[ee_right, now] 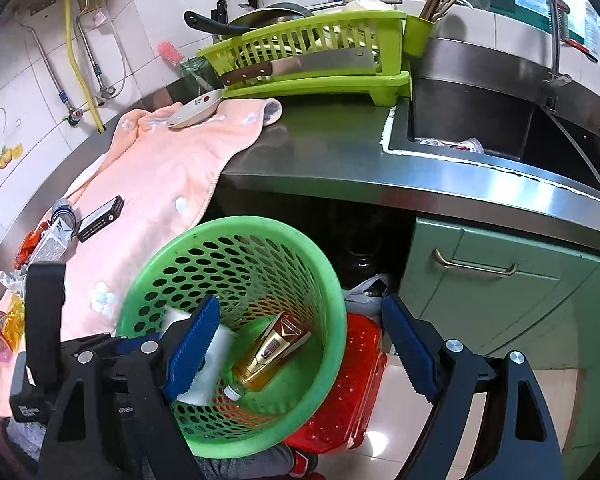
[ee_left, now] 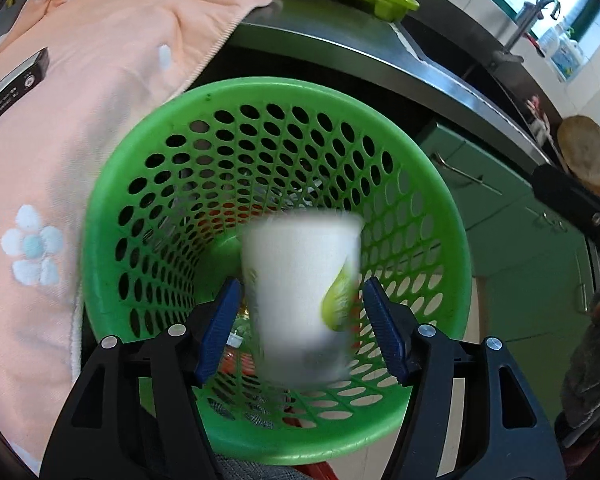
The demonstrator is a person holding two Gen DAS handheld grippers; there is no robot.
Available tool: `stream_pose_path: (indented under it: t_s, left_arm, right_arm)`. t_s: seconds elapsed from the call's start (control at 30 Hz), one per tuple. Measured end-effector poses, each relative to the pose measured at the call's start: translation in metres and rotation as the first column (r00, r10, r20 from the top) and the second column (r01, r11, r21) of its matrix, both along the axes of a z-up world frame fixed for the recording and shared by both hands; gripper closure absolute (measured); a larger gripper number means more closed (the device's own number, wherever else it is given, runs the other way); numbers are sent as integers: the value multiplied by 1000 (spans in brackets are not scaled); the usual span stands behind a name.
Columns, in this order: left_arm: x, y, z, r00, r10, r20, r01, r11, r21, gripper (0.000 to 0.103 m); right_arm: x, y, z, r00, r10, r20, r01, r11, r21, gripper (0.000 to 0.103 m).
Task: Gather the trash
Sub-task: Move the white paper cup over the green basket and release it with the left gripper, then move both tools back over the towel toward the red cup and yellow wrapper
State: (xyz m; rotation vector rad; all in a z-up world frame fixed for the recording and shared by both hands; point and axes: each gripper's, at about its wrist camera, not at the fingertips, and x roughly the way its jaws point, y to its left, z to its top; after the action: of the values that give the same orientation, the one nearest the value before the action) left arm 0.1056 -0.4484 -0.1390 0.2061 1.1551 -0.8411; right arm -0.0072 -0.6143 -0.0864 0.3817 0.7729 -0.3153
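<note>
The left gripper (ee_left: pixel 300 320) hangs over the round green perforated plastic basket (ee_left: pixel 140 208), jaws parted wider than the motion-blurred white paper cup with a lime leaf print (ee_left: pixel 300 300) between them; neither blue pad visibly presses it. The right gripper (ee_right: pixel 300 344) is wide open and empty. In the right wrist view a gold-labelled clear plastic bottle (ee_right: pixel 274 354) lies on the basket floor, the cup at its 9 o'clock
</note>
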Motion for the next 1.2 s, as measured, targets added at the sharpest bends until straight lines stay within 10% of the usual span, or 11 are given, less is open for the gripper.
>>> stream_pose_path:
  t_s: [0.77,1.2]
  left_arm:
    - [-5,142,75,972,174,158,-164,984,-74,34]
    - [19,310,133,831,513,216,-490,858,-153,34]
  right_arm:
    - [31,83,23,982,182,49,-183,983,11,23]
    - [66,194,27,932,362,26,-363,931,42,23]
